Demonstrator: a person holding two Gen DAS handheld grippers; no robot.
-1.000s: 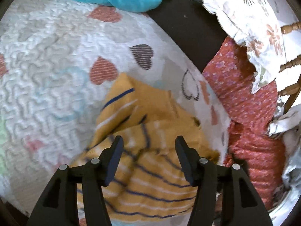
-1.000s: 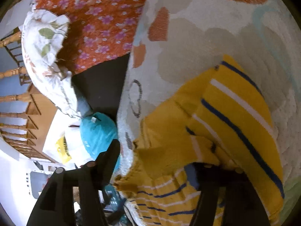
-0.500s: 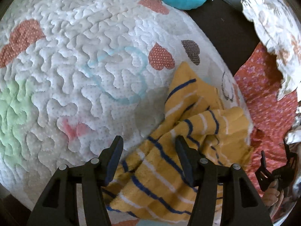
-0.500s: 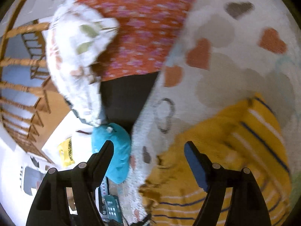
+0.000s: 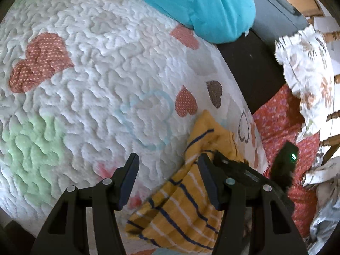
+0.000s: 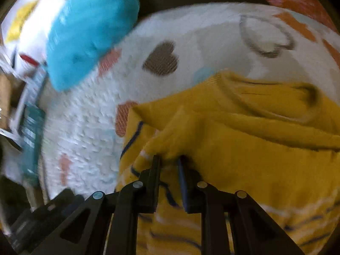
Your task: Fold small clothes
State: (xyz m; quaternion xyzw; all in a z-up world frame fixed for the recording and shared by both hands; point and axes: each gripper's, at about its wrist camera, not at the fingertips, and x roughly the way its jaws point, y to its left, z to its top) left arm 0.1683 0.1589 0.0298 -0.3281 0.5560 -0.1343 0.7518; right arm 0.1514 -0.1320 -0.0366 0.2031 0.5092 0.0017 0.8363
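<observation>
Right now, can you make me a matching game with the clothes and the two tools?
Things:
1. yellow striped garment
2. turquoise garment
3. left tool
4. right tool

States:
A. jaws apart, holding nothing
B. bunched at the quilt's far edge
C. just closed, pinching yellow cloth
D. crumpled, with blue and white stripes

Pairs: 1-D, 2-B, 3-A, 4-C

Heart-print quilt [image 5: 102, 97], teal cushion [image 5: 197, 6]
</observation>
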